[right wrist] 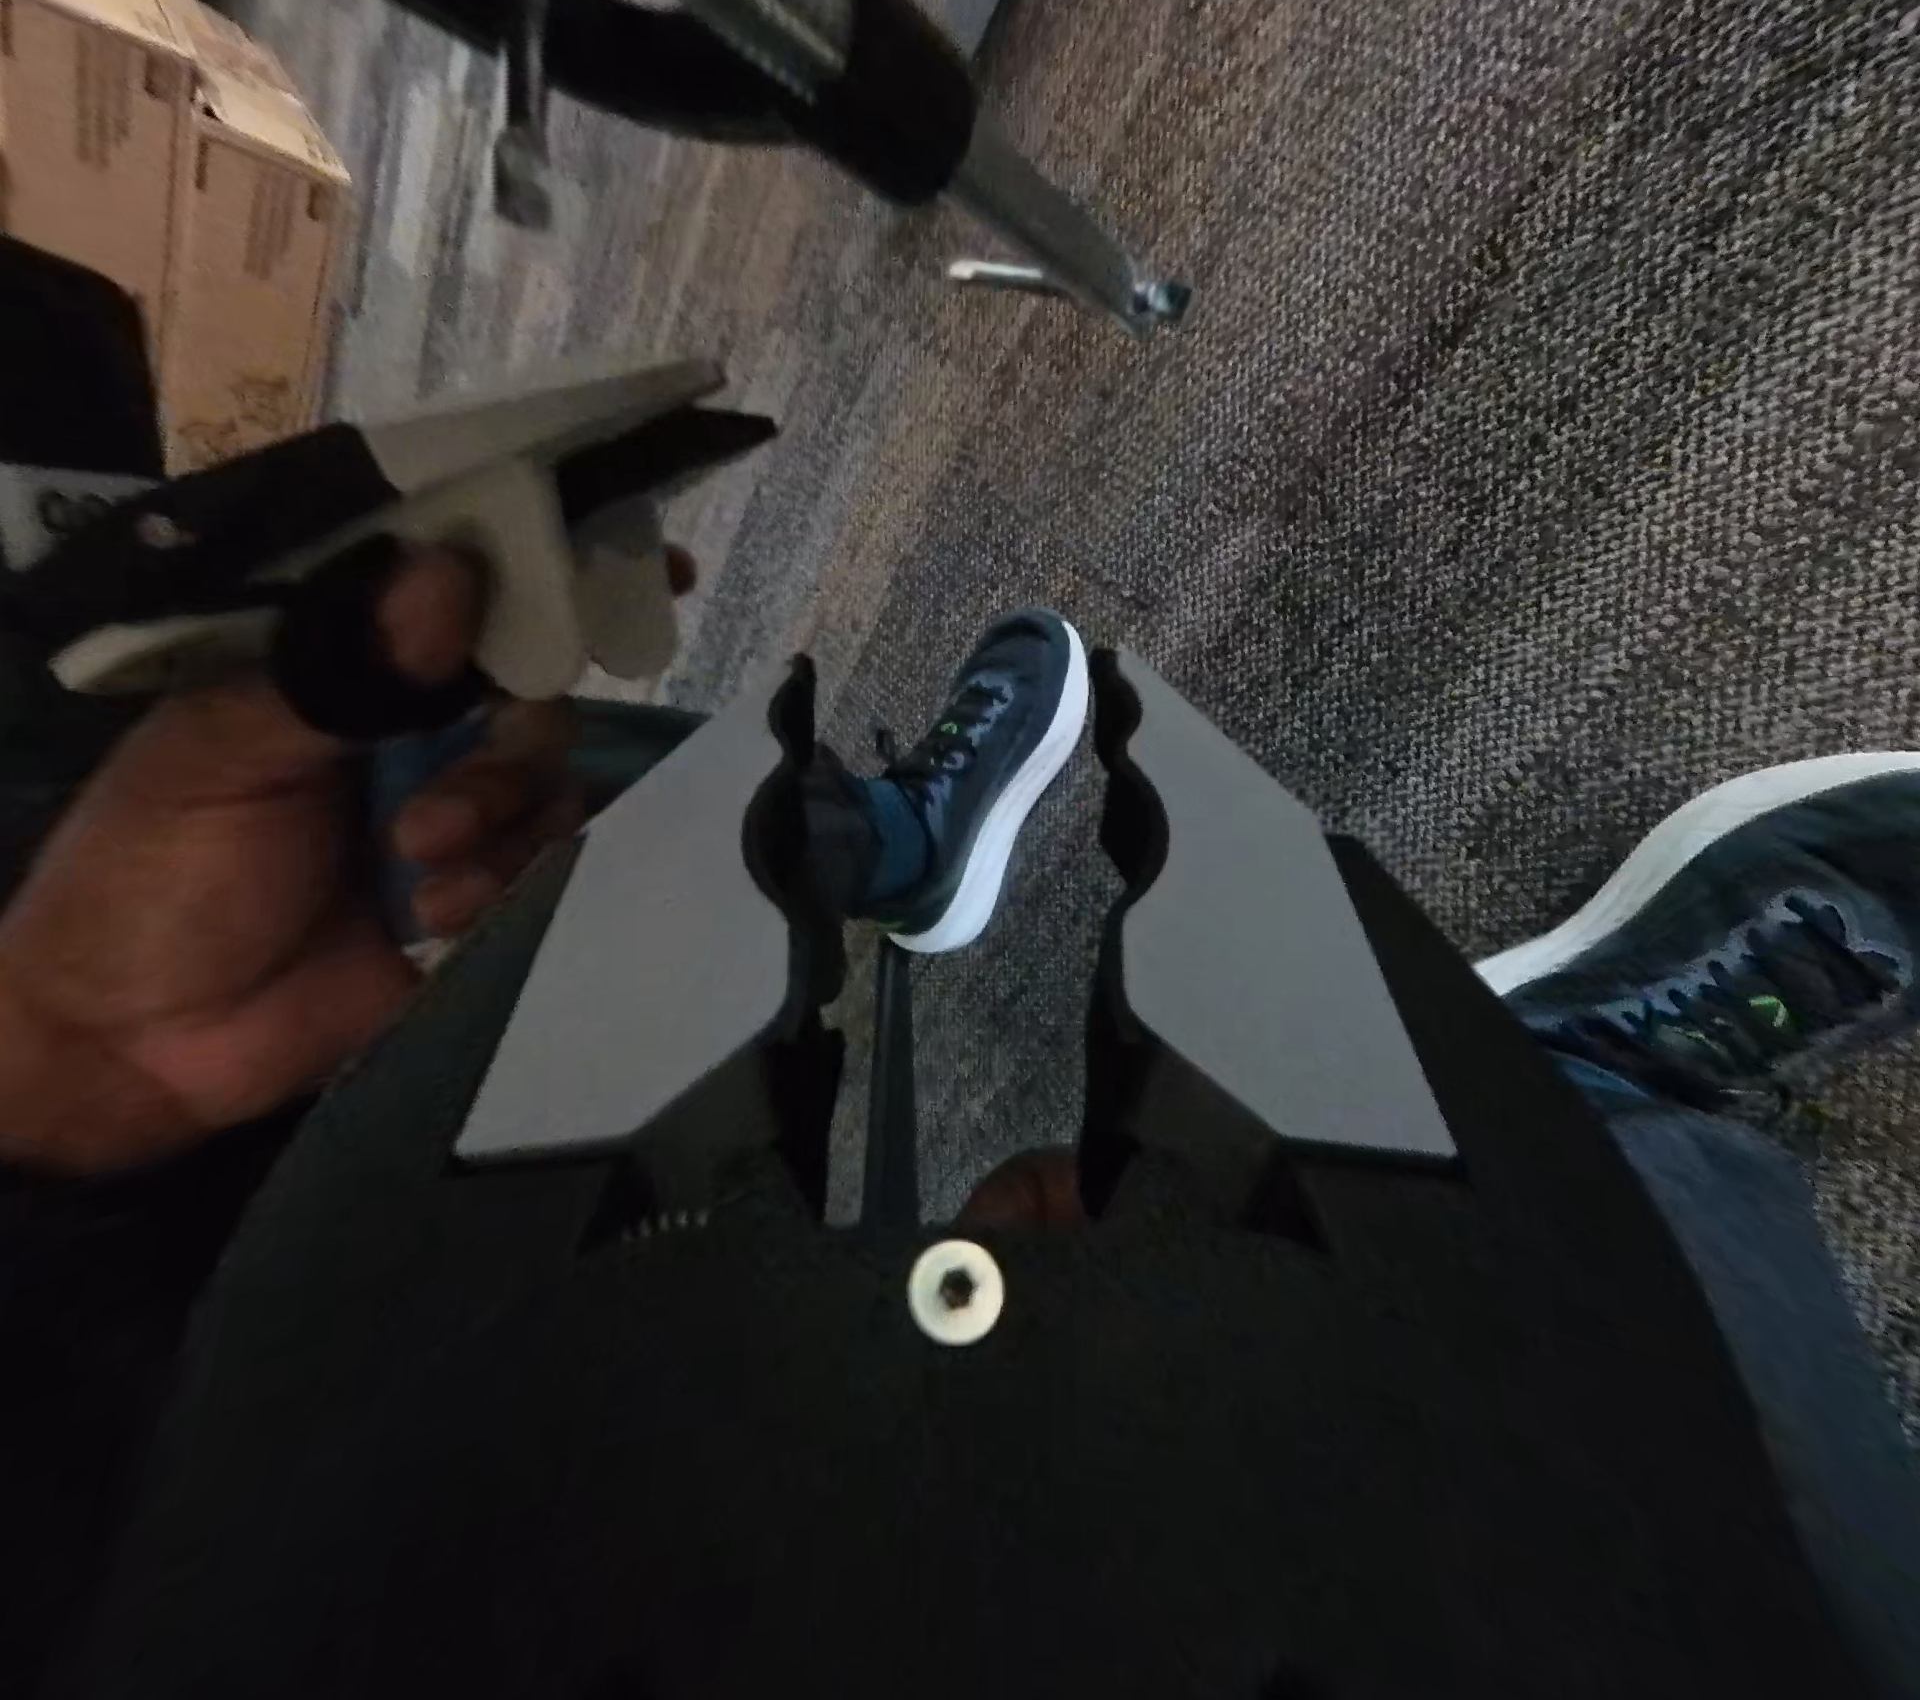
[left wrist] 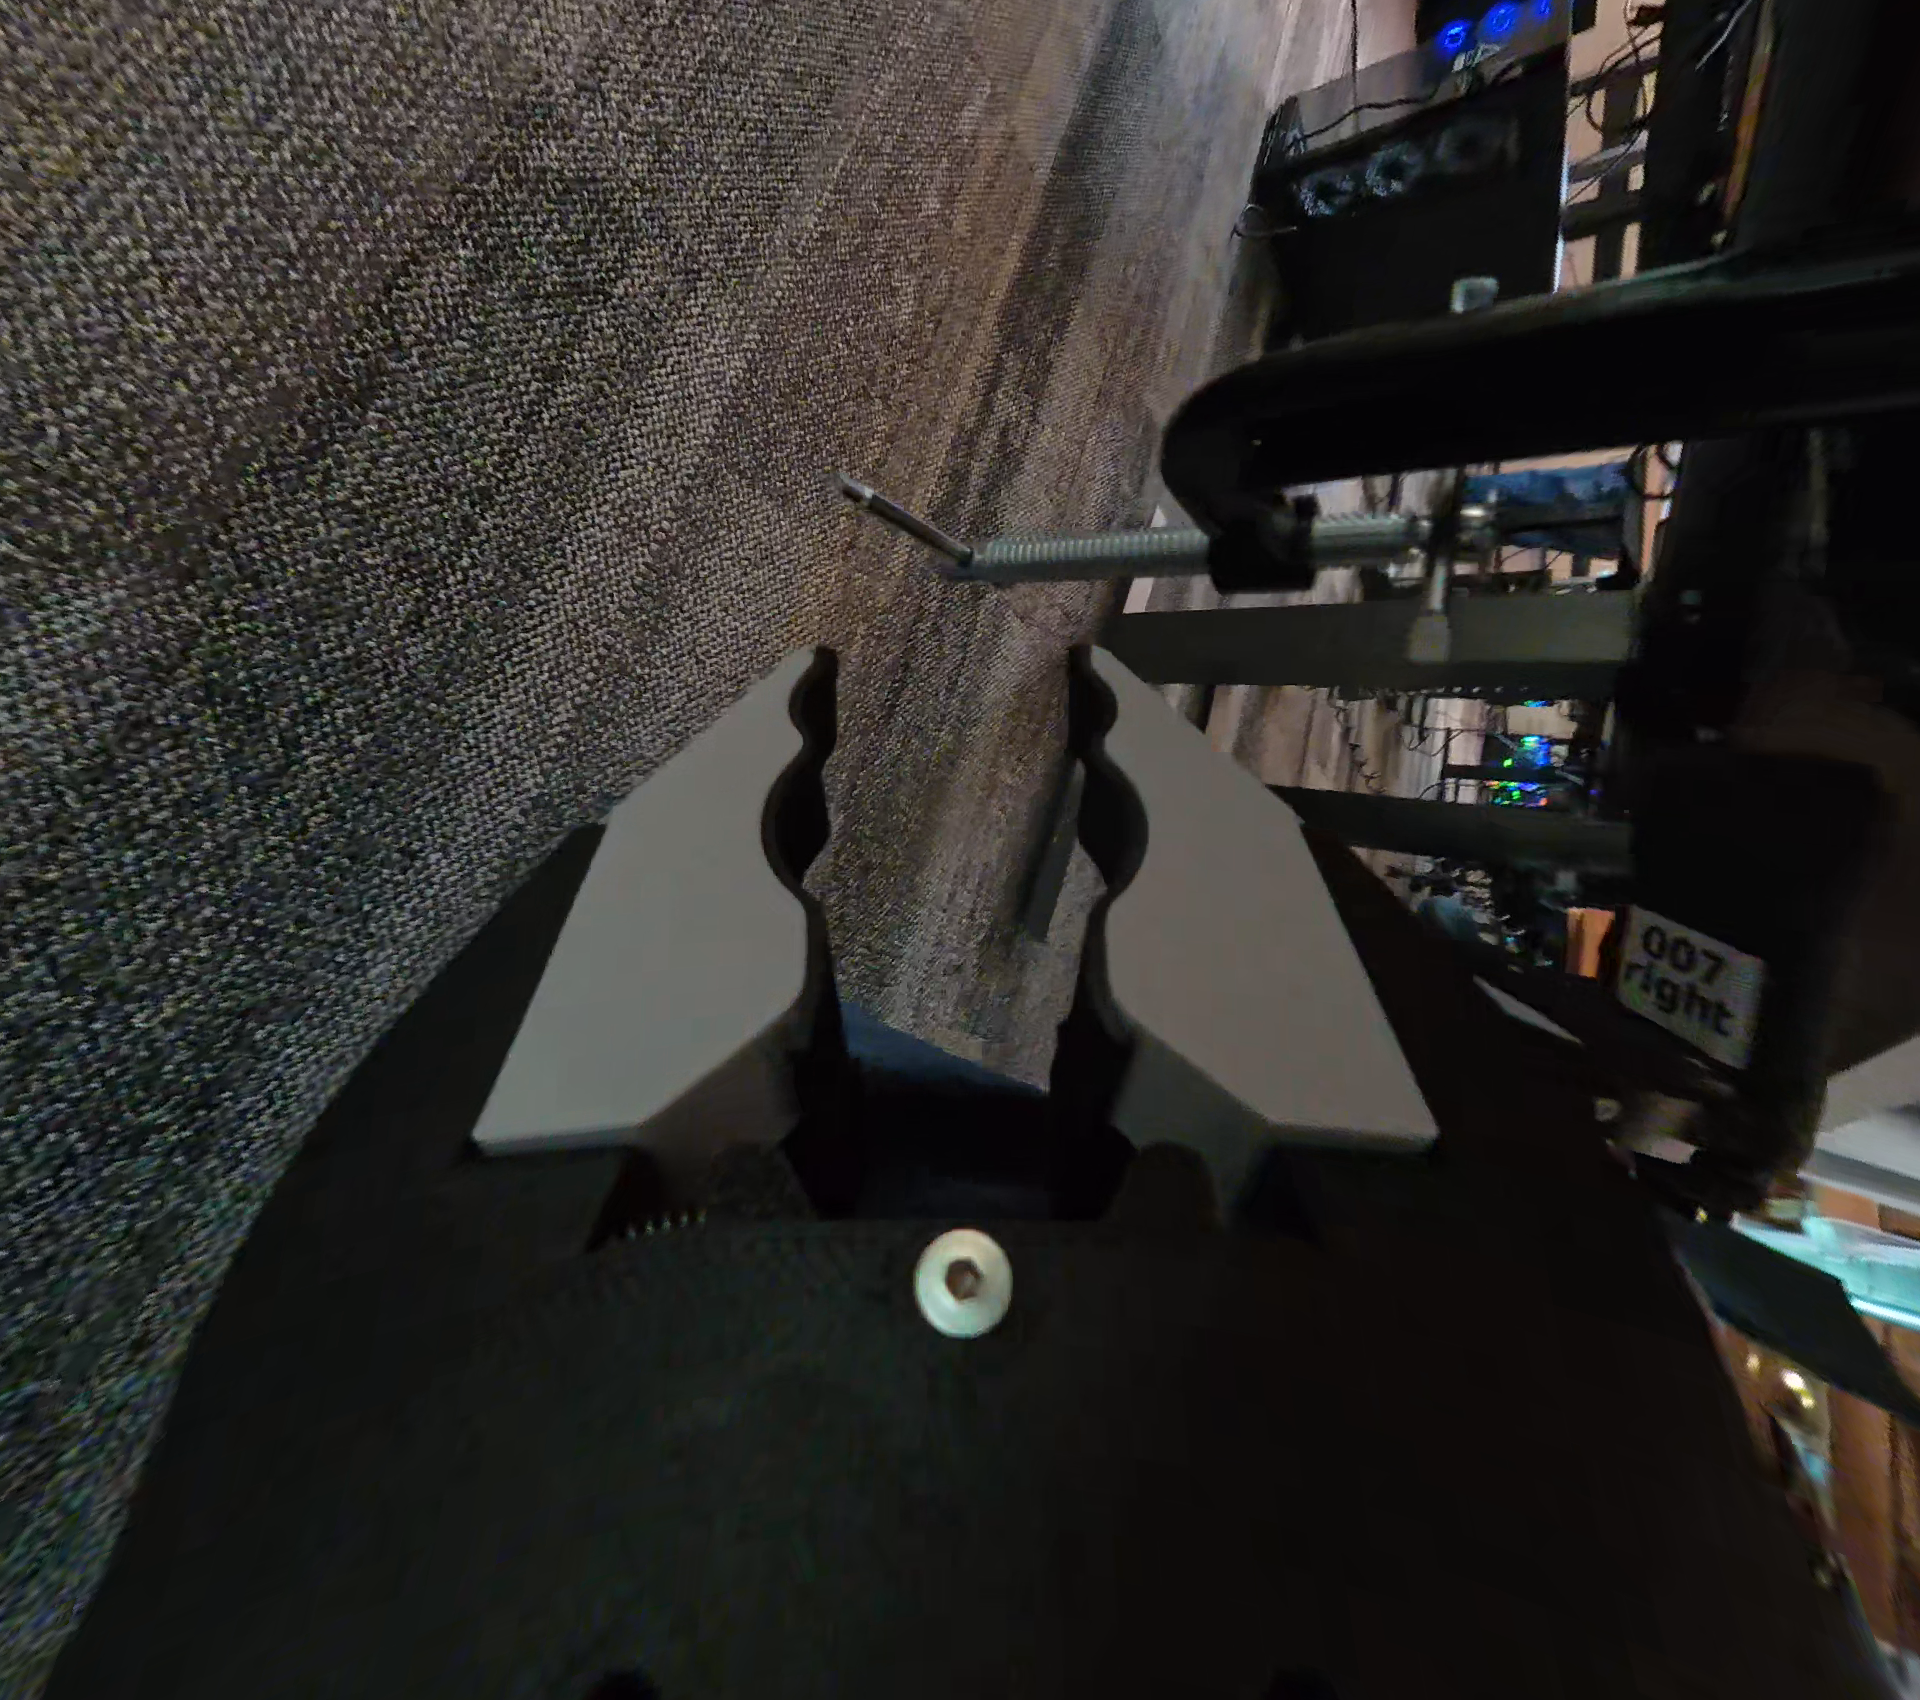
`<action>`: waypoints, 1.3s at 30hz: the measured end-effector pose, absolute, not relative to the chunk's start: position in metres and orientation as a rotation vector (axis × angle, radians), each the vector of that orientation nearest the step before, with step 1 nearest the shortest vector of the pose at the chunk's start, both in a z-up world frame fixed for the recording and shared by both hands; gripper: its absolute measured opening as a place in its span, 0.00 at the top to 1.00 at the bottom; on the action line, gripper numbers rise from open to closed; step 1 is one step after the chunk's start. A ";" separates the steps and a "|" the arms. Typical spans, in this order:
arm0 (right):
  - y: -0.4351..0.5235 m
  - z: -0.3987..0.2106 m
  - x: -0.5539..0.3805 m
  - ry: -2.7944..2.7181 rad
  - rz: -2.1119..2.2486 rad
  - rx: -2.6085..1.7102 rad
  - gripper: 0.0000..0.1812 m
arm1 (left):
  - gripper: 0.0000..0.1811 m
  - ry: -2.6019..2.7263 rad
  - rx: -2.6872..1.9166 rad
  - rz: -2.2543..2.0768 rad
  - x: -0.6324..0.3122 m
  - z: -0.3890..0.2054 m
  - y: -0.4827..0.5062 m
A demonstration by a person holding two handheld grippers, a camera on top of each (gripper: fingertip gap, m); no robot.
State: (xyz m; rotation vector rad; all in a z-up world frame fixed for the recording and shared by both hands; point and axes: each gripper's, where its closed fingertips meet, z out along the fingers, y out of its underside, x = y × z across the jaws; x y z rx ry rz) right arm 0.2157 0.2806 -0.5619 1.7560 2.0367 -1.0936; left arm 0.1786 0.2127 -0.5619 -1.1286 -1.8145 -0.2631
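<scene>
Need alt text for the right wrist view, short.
The right hand-held gripper hangs open and empty over grey carpet, with two dark blue shoes below. At left, a hand holds the other hand-held gripper; a black screw clamp sits above.

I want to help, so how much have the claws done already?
Done: nothing visible; neither claw holds anything. In hand: the left claw hangs open over the carpet, near a black clamp with a silver screw. The right claw hangs open above a person's blue shoe. What is left cannot be told from these pictures.
</scene>
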 end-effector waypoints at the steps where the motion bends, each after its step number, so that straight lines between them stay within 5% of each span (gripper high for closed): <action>1: 0.279 -0.562 0.212 2.033 -1.096 1.774 0.70 | 0.68 -1.815 -1.118 -0.269 0.178 -0.564 0.213; 25: 0.265 -0.550 0.145 2.402 -1.237 1.870 0.70 | 0.68 -1.802 -0.888 -0.432 0.155 -0.606 0.210; 39: 0.283 -0.531 0.175 2.209 -1.282 1.924 0.70 | 0.69 -1.853 -0.939 -0.311 0.162 -0.577 0.177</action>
